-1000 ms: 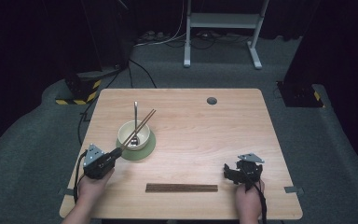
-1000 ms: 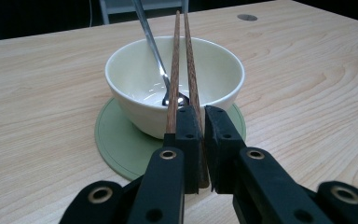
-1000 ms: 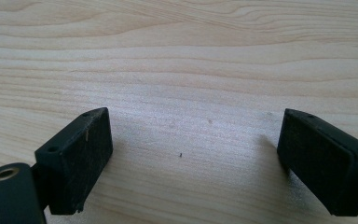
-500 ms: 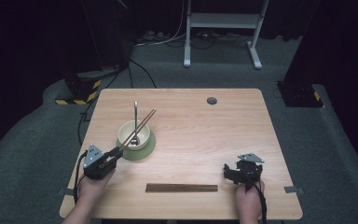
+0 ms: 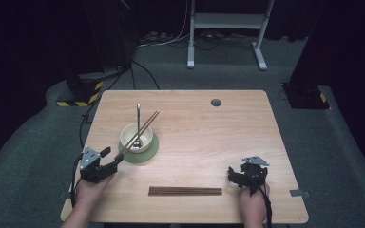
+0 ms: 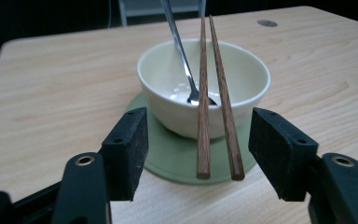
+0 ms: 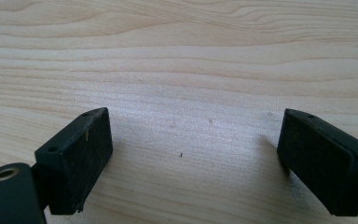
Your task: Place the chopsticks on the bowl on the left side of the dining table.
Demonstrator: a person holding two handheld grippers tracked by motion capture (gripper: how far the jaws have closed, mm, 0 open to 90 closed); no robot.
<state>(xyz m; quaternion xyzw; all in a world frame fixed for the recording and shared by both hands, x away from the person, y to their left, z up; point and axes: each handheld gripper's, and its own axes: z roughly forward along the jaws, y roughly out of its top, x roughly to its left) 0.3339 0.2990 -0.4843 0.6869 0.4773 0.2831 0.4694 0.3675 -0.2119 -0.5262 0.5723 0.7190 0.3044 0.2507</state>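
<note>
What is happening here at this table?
A person works with a gripper in each hand. The left gripper has just been opening; the chopsticks lie between its pads, untouched, resting across the bowl. The bowl stands on a green coaster and holds a spoon. The right gripper is open over bare table. A dark wooden strip lies near the front edge.

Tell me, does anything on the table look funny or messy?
Nothing is spilled or broken. The chopsticks lie across the bowl, ends jutting past its rim over the green saucer. A spoon leans inside.
</note>
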